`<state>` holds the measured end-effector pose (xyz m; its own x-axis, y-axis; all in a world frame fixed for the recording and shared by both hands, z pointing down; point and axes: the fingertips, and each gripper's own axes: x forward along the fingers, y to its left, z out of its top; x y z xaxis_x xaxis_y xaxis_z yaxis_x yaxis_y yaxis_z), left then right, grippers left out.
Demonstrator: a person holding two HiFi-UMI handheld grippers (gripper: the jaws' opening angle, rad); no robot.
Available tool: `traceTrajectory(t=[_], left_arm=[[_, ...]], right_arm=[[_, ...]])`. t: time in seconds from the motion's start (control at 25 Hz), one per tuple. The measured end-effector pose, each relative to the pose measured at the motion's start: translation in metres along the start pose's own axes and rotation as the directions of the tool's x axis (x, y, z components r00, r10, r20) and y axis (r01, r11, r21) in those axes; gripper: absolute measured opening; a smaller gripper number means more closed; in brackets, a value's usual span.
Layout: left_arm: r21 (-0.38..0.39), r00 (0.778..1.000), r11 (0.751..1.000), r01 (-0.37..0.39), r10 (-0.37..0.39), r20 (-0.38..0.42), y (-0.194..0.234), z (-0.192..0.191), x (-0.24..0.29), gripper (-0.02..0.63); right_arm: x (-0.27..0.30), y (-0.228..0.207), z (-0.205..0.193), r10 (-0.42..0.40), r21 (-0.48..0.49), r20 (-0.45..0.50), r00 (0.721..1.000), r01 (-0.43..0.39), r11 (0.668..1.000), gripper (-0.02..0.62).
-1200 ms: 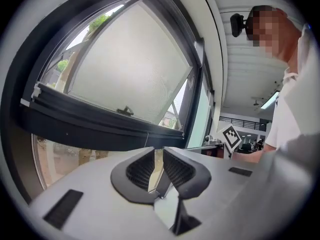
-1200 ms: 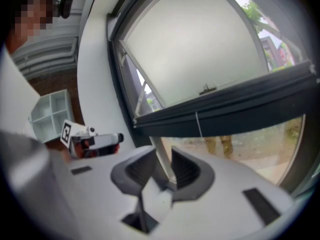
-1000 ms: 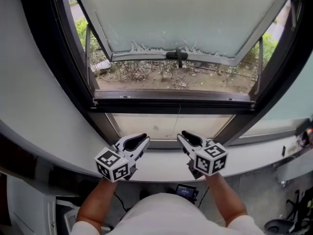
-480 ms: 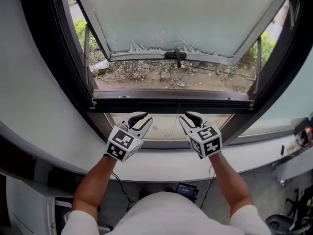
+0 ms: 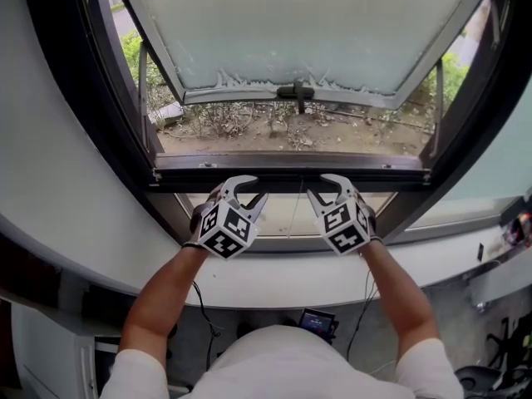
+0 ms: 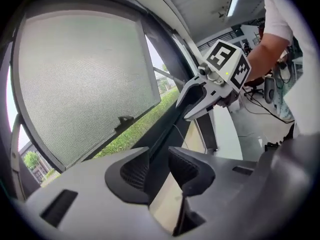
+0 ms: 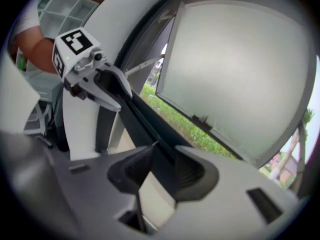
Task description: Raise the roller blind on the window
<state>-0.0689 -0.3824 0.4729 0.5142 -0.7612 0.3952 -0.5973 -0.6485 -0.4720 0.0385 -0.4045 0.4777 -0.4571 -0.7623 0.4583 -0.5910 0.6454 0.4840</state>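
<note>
The only print in sight is the black-and-white square patterns on the marker cubes (image 5: 226, 231) of the two grippers; they spell no words.

The left gripper (image 5: 249, 191) and the right gripper (image 5: 326, 191) reach side by side to the dark bar (image 5: 291, 175) that crosses the window from left to right. Each gripper is released. Their jaws have just been opening and stand apart with the bar running between them, and the pads do not visibly press on it.

Just below the bar lies a pale beige sheet, which looks to be the roller blind (image 5: 266, 213), low in the window near the white sill (image 5: 274, 277). A thin cord (image 5: 293, 214) hangs in front of it, between the two grippers.

Farther off, a window sash (image 5: 316, 23) with a greyish, mesh-like pane stands open outward, with a dark handle (image 5: 297, 92) on its lower rail. Under it show dry ground and shrubs (image 5: 274, 127). Below the sill, near the person, a small dark device (image 5: 316, 322) sits among cables.
</note>
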Motion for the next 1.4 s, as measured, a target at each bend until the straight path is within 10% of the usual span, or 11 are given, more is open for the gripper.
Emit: traceTrajectory(t=[0.48, 0.96, 1.4], left_arm=[[0.173, 0.990, 0.985, -0.003, 0.028, -0.139, 0.002, -0.010, 0.029, 0.135], [0.416, 0.962, 0.909, 0.026, 0.090, -0.256, -0.003, -0.015, 0.041, 0.133], [0.394, 0.950, 0.919, -0.014, 0.135, -0.283, -0.007, -0.016, 0.041, 0.124]], right_arm=[[0.016, -0.008, -0.020, -0.139, -0.422, -0.100, 0.985, 0.085, 0.903, 0.137], [0.023, -0.007, -0.025, -0.239, -0.668, -0.183, 0.954, 0.058, 0.742, 0.135], [0.023, -0.001, -0.032, -0.251, -0.674, -0.231, 0.940, 0.031, 0.738, 0.135]])
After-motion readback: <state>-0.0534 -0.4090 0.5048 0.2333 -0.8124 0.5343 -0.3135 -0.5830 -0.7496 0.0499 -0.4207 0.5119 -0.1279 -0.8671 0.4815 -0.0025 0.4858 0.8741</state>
